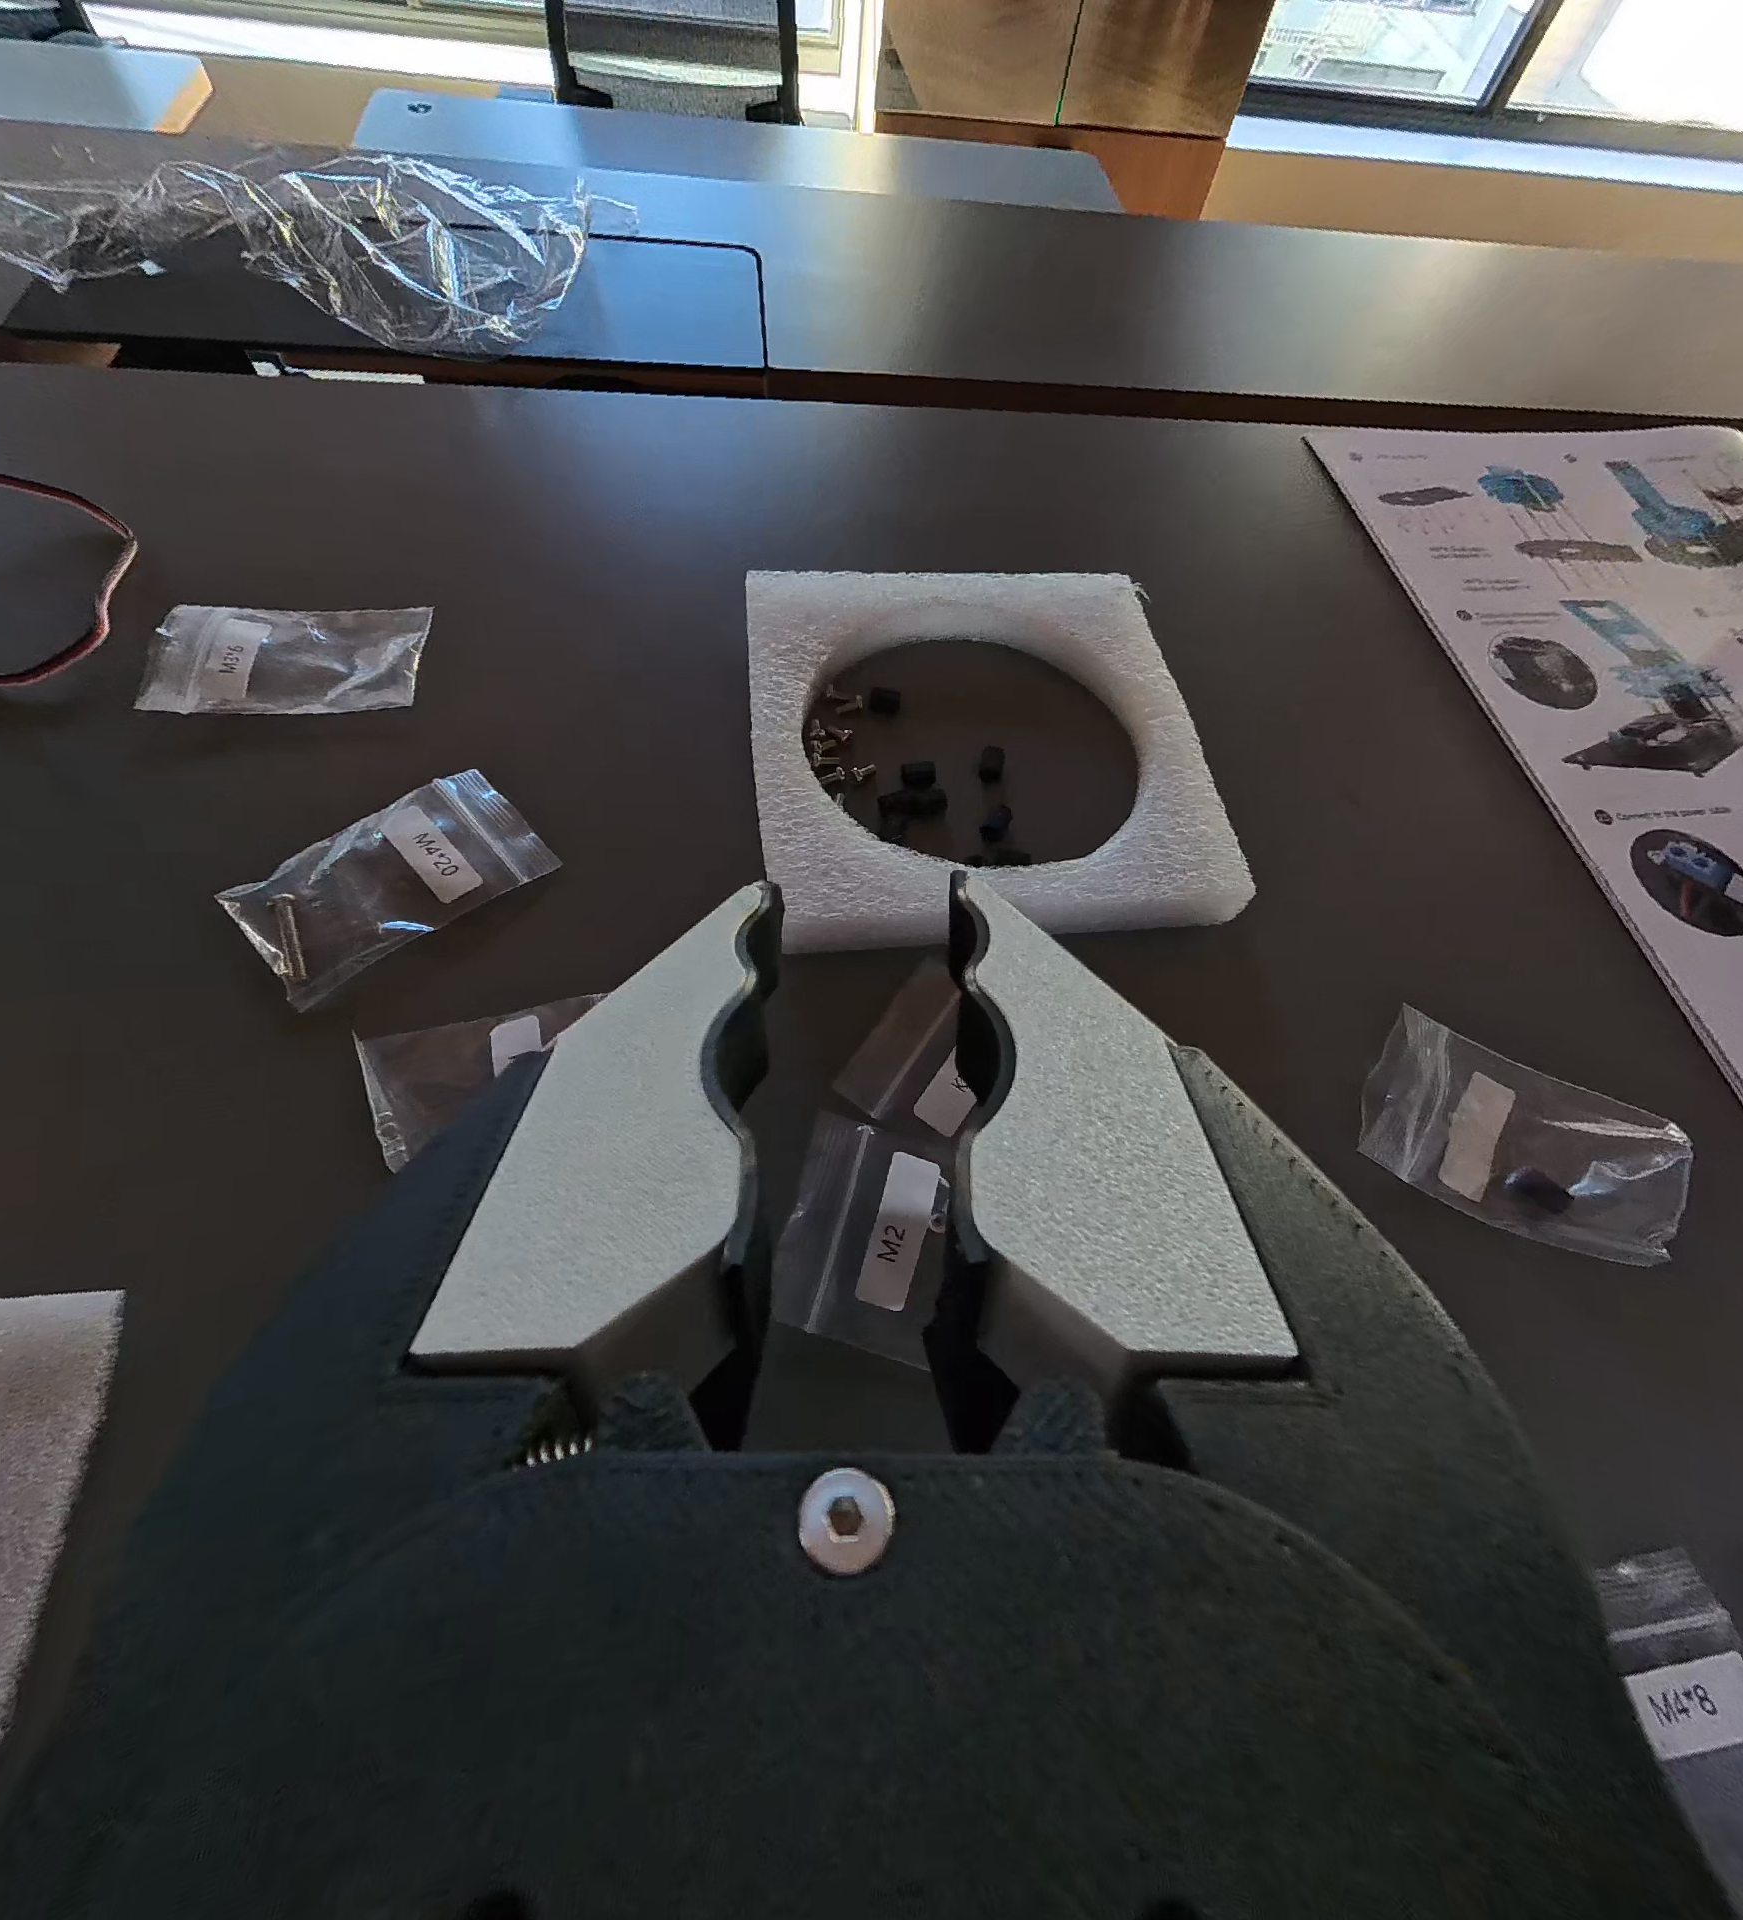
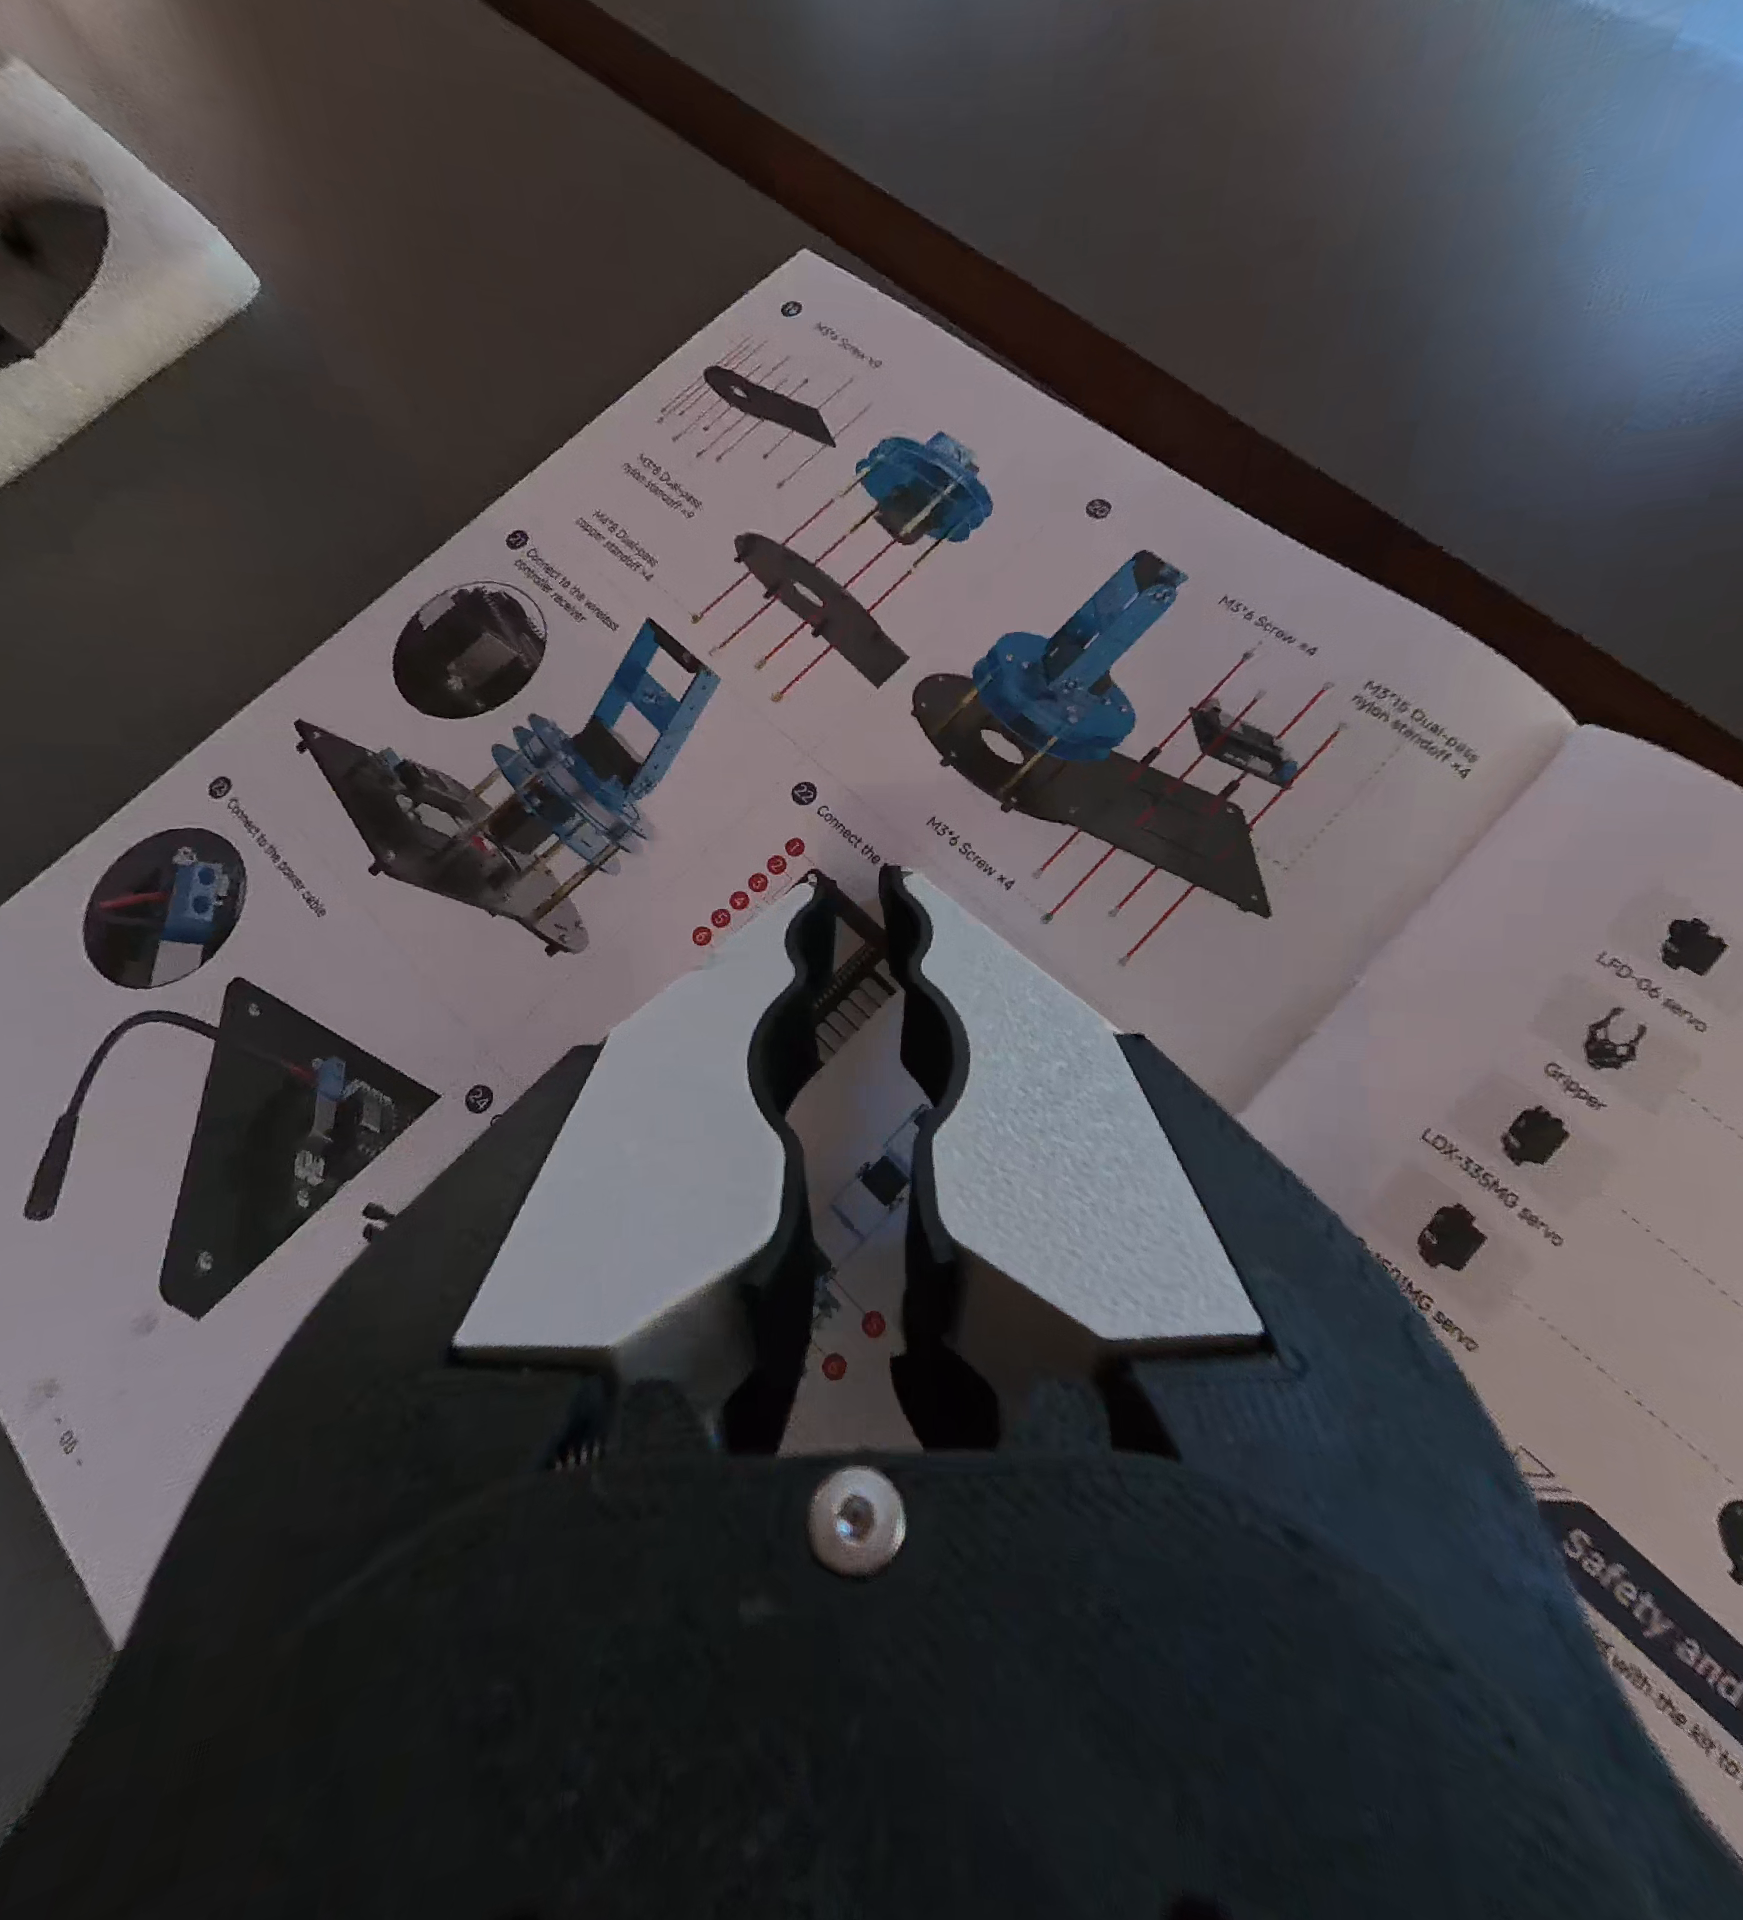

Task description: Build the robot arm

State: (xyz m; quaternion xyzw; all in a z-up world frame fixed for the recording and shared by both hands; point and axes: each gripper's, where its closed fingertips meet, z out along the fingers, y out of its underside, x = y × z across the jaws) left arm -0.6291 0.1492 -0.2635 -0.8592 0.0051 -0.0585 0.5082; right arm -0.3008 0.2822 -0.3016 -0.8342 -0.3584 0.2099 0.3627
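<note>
Left gripper (image 1: 862,894): jaws parted wide, nothing between them, hovering over the dark matte table (image 1: 555,540) just short of the white square foam pad with a round cut-out (image 1: 971,914). Small silver screws (image 1: 831,743) and black blocks (image 1: 914,795) lie inside the cut-out. Below the left jaws, near side of the foam pad: a clear zip bag with a white label (image 1: 872,1236). More clear labelled bags (image 1: 389,883) lie left of the pad, one with a black part (image 1: 1521,1174) to its right.

Right gripper (image 2: 851,883): jaws nearly together, narrow gap, gripping nothing, over the open white printed instruction booklet (image 2: 555,582), which lies right of the foam pad (image 2: 150,291). Whether the tips touch the page, cannot tell.
</note>
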